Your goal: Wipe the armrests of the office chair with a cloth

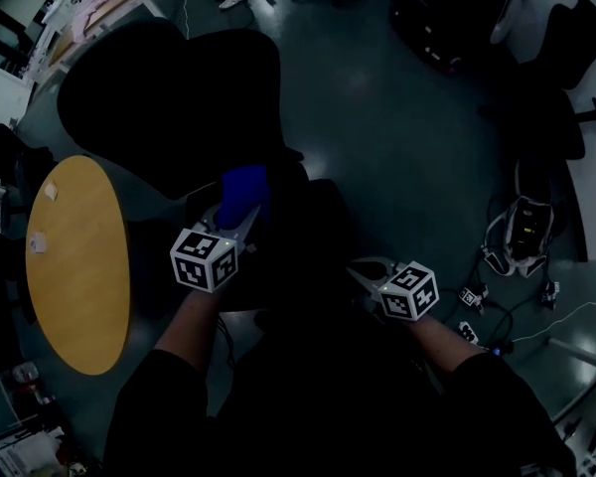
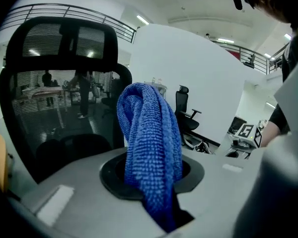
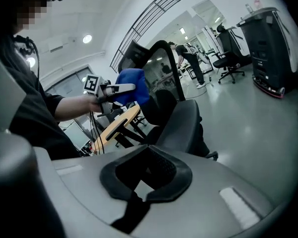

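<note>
Cloth [image 2: 151, 148] is where I want it: blue, pinched between the jaws of my left gripper [image 1: 236, 222], with its folded bulk standing up past the tips and flopping over. My right gripper [image 1: 363, 269] has its jaws pressed together on nothing.

The wipe has not begun, as I judge it; the cloth hangs in the air, touching no part of the chair [image 1: 169, 97]. From the head view, the chair lies ahead of both grippers and off to the left. Its dark backrest rises beyond the cloth, and the left gripper view looks straight at that mesh back. So the left gripper is the nearer one, already pointing along the line toward the chair, while the right one sits back and to the side, well apart from it.

The head view is too dark for me to pick out either armrest, so I cannot say which side is closer to the cloth. A round yellow table [image 1: 74, 266] stands just left of the chair, near my left arm's path.
</note>
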A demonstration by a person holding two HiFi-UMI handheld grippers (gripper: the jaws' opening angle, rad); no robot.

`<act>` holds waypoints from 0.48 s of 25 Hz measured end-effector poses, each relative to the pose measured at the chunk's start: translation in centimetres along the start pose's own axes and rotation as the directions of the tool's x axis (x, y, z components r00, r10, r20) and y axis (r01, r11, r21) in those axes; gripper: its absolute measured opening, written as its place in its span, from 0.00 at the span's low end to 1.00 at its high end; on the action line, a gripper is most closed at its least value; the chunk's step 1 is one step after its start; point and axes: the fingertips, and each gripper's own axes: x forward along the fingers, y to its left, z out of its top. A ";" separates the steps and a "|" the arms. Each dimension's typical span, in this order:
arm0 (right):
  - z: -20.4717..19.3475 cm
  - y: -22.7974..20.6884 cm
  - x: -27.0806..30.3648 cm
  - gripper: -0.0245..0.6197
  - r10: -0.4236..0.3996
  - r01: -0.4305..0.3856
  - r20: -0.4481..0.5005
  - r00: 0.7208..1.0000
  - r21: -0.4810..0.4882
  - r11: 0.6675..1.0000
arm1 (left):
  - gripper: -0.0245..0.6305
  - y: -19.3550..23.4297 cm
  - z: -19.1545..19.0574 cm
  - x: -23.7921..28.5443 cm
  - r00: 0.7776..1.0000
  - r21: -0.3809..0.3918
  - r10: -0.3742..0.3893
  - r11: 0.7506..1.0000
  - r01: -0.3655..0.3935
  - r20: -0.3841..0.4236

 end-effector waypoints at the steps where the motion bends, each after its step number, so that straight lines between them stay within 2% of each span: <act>1: -0.1 -0.2 -0.2 0.05 0.009 -0.009 -0.001 1.000 0.006 1.000 | 0.21 -0.1 -0.1 0.8 1.000 0.007 0.003 1.000 -0.003 -0.014; 12: -2.9 -0.8 -0.9 0.05 0.056 -0.053 -0.068 0.996 0.037 0.998 | 0.21 -0.5 -2.8 9.3 0.991 0.042 -0.012 0.999 0.018 -0.131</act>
